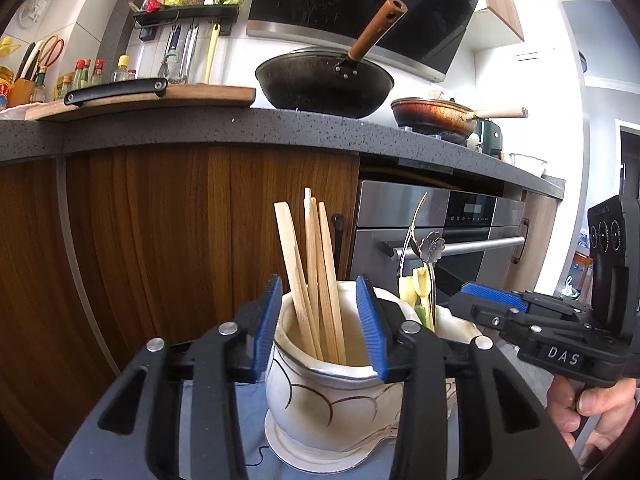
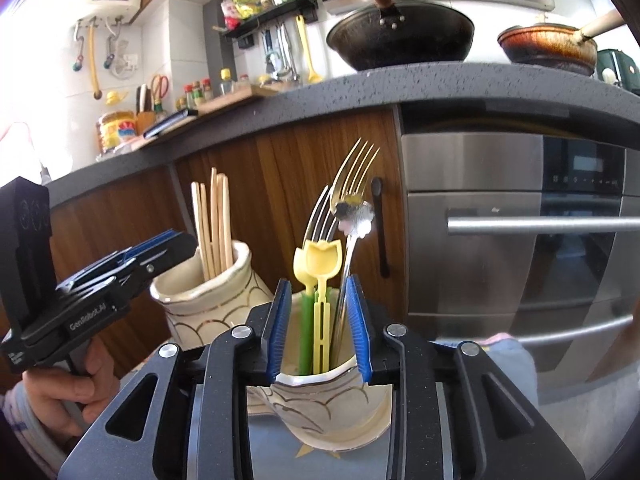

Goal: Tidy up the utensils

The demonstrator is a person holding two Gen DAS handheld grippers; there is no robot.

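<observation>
Two ceramic holders, both loaded, both grippers slack just above the rims.

Biggest first: left holder [image 1: 320, 392] and right holder [image 2: 328, 396] stand close together on a blue cloth [image 1: 224, 420]; edges of whatever carries them are out of frame. Glazed ceramic, likely heavy, slippery and chippable: take by the body, not the thin rim. Chopsticks [image 1: 316, 280] stand in the left holder, light and stiff wood, pinch mid-shaft. Metal forks [image 2: 352, 184], a flower-end spoon [image 2: 356, 216] and yellow plastic picks [image 2: 320, 268] stand in the right holder; metal is slick, plastic bendy, grab the stems. Left gripper [image 1: 318, 320] partly open, straddling the chopsticks, pads not pressing. Right gripper [image 2: 318, 328] partly open around the cutlery stems, holding nothing.
</observation>
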